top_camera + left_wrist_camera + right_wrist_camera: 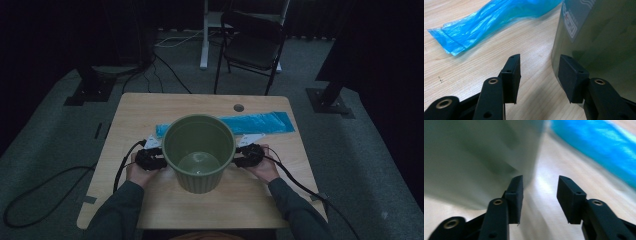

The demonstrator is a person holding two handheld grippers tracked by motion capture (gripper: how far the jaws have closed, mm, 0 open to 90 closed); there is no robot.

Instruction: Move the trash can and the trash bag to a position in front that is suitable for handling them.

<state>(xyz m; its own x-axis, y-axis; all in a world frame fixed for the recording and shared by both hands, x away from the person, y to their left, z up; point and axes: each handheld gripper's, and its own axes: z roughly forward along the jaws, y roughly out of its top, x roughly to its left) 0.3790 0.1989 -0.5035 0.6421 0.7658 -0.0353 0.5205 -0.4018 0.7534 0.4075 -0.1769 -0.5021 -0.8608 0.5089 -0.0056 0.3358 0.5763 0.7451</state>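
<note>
Green bin [199, 150] stands at frame centre on the worktop [150, 107], flanked by the left tool [159, 161] and right tool [239, 159], both parted and empty (probably steadying it); the blue bag [267, 122] lies behind, toward upper right.

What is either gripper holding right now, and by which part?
Nothing is held. The left gripper and the right gripper both stand open with only table between their jaws, one at each side of the green bin, beside its wall.
</note>
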